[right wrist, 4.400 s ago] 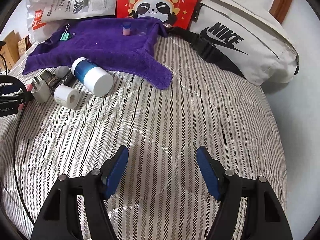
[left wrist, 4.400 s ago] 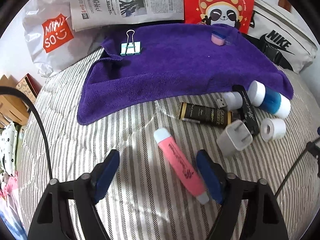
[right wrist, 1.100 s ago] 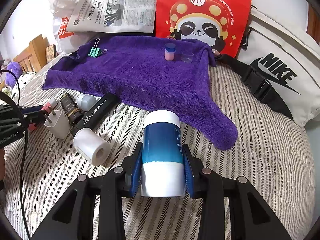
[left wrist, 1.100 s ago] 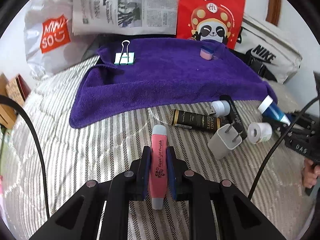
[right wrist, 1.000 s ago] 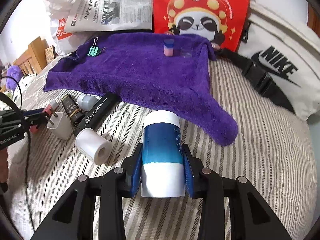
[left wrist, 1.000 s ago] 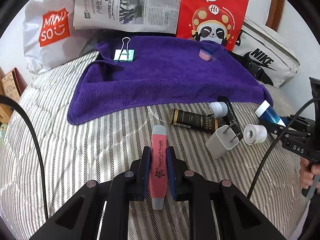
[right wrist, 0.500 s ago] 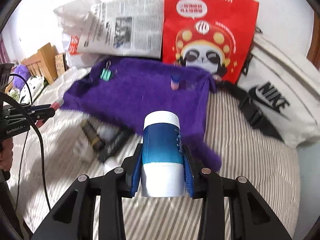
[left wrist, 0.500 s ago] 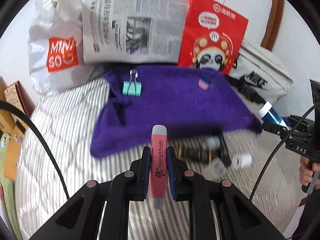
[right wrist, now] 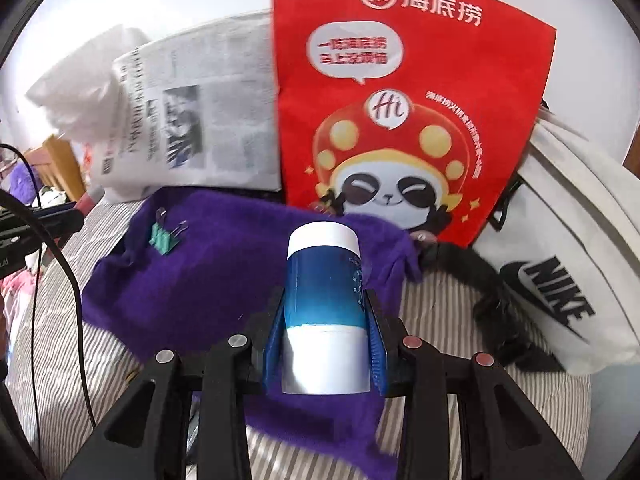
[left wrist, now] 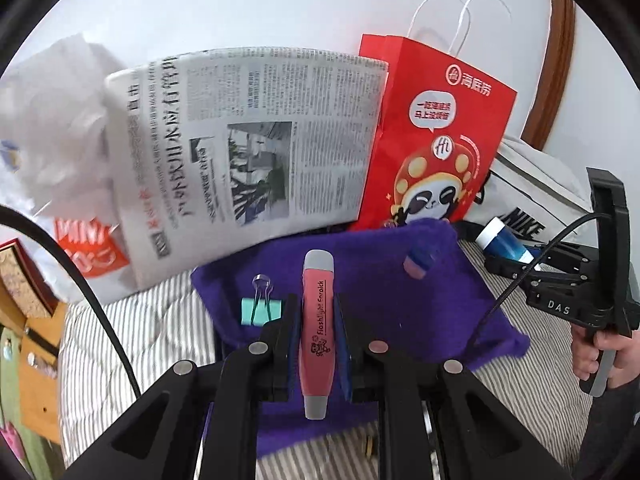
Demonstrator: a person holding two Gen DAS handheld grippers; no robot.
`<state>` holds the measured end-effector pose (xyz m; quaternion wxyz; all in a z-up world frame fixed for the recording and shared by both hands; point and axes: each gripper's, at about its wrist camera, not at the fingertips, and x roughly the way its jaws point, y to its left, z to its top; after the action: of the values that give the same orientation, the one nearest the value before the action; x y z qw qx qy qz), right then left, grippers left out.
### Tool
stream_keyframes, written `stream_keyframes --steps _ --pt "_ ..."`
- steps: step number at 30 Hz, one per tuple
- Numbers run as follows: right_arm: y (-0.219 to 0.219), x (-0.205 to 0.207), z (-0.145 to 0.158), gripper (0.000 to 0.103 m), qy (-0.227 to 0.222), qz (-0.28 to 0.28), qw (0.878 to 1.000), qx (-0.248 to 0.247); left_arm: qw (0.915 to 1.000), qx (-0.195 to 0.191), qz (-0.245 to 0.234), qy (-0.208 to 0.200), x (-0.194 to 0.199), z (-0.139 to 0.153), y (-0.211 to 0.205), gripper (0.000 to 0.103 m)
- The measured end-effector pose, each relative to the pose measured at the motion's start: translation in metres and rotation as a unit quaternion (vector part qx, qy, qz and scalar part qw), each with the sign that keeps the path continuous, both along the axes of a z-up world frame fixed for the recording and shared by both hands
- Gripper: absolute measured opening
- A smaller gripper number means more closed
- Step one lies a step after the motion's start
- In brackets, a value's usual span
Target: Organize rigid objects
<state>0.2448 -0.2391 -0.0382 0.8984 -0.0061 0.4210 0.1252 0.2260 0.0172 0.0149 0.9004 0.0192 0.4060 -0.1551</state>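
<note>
Left tongs [left wrist: 316, 332] clamped on the pink highlighter [left wrist: 317, 320], center frame over the purple towel [left wrist: 400, 304]. Right tongs [right wrist: 325, 336] squeezing the blue-white bottle [right wrist: 325, 304], center too, above the towel.

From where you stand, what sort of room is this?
Probably a bedroom at home: a striped quilted bedcover, with a red paper shopping bag, a newspaper and a white waist bag propped along the wall.

Newspaper [left wrist: 248, 152], red bag [right wrist: 400, 92], Nike bag [right wrist: 568, 264]
</note>
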Motion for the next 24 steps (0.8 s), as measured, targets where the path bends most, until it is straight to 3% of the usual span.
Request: stream_keyframes --steps 4,13,24 --pt "-0.010 0.011 -0.004 0.036 0.002 -0.010 1.000 0.016 0.9999 -0.011 0.000 0.008 0.016 -0.012 0.000 0.016" --pt "-0.010 0.023 -0.037 0.036 0.046 0.010 0.999 -0.001 0.9990 -0.005 -0.005 0.044 0.028 -0.047 0.004 0.016" --pt "-0.005 0.029 -0.047 0.036 0.065 0.025 0.998 -0.001 0.9985 -0.011 -0.005 0.054 0.035 -0.059 0.009 0.016"
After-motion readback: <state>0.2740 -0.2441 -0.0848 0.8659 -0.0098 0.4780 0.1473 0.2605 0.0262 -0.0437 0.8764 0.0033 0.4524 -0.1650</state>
